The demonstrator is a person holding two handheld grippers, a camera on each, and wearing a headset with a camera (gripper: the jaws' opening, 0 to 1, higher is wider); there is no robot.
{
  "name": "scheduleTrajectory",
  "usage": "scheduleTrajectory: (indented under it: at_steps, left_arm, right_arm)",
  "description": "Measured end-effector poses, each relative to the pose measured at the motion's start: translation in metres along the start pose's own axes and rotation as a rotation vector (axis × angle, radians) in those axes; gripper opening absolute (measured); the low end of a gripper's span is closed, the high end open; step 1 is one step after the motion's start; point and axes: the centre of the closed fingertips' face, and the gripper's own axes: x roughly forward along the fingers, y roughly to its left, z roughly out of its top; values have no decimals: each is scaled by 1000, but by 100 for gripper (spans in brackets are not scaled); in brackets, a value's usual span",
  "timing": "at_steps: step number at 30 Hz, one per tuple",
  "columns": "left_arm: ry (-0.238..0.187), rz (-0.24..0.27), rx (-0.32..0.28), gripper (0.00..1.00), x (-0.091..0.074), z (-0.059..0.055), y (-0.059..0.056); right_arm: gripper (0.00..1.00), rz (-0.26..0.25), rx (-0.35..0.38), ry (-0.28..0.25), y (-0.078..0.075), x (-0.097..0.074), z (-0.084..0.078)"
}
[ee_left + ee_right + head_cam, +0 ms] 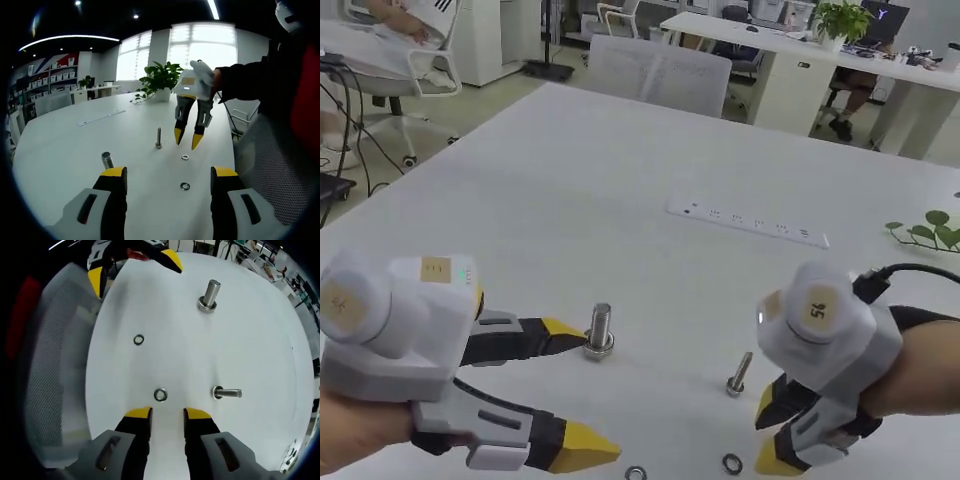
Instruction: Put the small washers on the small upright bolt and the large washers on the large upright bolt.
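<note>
On table [620, 200]: 2 washers [160, 394] loose; big bolt [600, 330], small bolt [739, 372] look bare.
L gripper [598, 396] jaws wide, empty; R gripper [765, 438] jaws narrow, empty, over a washer; nothing placed yet.

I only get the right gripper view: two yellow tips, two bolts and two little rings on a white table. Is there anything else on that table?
Observer: Yes. In the head view a white power strip lies flat, farther out than the large bolt.
Operator: It all looks so bare. Is there anything green?
Observer: A potted plant stands at one end of the table, as the left gripper view shows.
Operator: Does anyone sit across from me?
Observer: No, but the head view shows an empty grey chair at the table's far edge.
</note>
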Motion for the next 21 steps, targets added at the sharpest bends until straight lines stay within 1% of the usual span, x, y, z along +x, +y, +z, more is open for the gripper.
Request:
scheduleTrajectory:
  at_steps: [5, 10, 21]
  left_arm:
    - [-2, 2, 6, 67, -2, 2, -1]
    - [-5, 1, 8, 67, -2, 3, -1]
    - [-10, 0, 9, 67, -3, 4, -2]
  right_arm:
    - [26, 13, -17, 3, 7, 6, 7]
    - [26, 22, -24, 8, 11, 11, 9]
    - [26, 22, -35, 17, 11, 19, 12]
